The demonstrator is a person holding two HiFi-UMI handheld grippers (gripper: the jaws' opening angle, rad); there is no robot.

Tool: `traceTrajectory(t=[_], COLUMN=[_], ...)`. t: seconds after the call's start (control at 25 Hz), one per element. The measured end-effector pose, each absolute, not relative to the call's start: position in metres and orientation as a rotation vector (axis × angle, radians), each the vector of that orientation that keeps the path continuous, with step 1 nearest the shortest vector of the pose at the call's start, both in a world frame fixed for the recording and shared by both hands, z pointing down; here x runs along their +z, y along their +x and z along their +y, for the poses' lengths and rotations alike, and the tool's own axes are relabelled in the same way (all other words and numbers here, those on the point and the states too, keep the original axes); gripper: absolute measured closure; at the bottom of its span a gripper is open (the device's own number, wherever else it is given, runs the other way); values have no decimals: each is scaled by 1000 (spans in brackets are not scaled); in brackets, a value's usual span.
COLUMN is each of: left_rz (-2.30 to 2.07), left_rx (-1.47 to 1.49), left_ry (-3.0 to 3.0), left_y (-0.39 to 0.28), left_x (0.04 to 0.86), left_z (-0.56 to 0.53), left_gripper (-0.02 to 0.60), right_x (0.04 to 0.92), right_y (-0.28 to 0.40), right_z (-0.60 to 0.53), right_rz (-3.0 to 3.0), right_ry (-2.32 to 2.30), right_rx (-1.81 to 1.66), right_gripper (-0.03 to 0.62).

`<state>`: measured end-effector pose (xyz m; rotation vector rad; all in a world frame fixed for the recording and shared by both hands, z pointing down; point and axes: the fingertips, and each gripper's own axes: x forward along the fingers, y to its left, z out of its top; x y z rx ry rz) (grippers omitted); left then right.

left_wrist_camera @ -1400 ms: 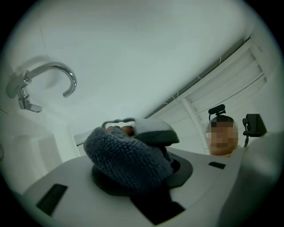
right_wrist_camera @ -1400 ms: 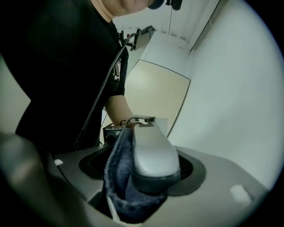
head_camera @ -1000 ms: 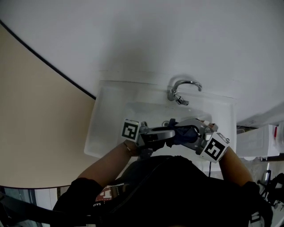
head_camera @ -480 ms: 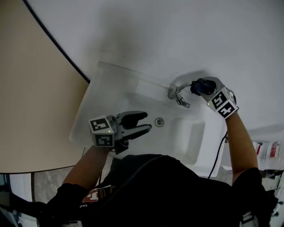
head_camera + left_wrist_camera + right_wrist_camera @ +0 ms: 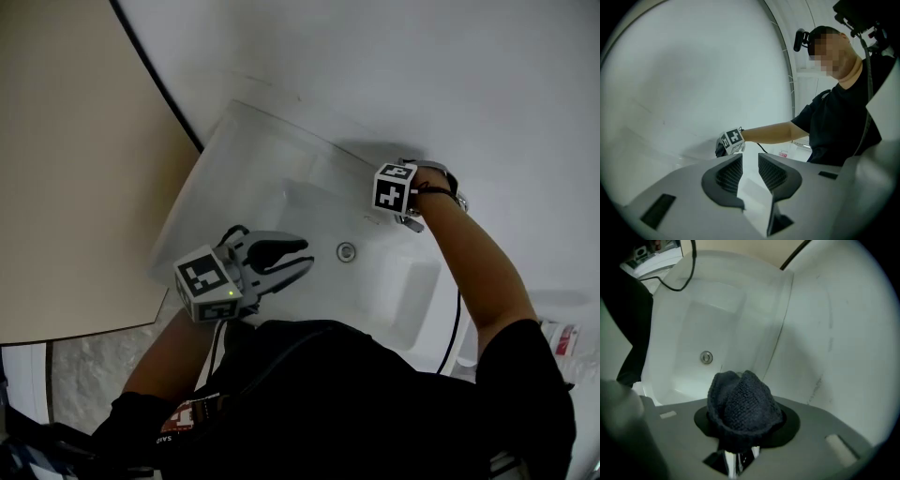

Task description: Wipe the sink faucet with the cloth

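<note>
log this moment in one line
right claw: shut on cloth, just tightened, at faucet | left claw: empty, jaws just closing partway, over sink

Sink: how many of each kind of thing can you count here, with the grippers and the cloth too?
grippers: 2 (left gripper, right gripper)
sink: 1
drain: 1
faucet: 1
cloth: 1
total: 6
</note>
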<state>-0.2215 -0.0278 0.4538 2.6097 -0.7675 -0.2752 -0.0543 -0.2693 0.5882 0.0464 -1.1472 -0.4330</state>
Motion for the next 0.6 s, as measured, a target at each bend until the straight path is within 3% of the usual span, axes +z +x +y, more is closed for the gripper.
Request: traceTrajectory(t=[0.4, 0.6], left_rz=[-795, -790], left_rx=[-224, -194], left_ry=[2553, 2559], left_y=[-241, -234], left_x=[481, 474], left_z=[-7, -7], left_gripper=[477, 477], right_x=[680, 643], right_y=[-60, -59], right_z=[-276, -273], right_rz=[-779, -811], right_ry=[-125, -92], right_rx=[-608, -693], right_gripper=[465, 465])
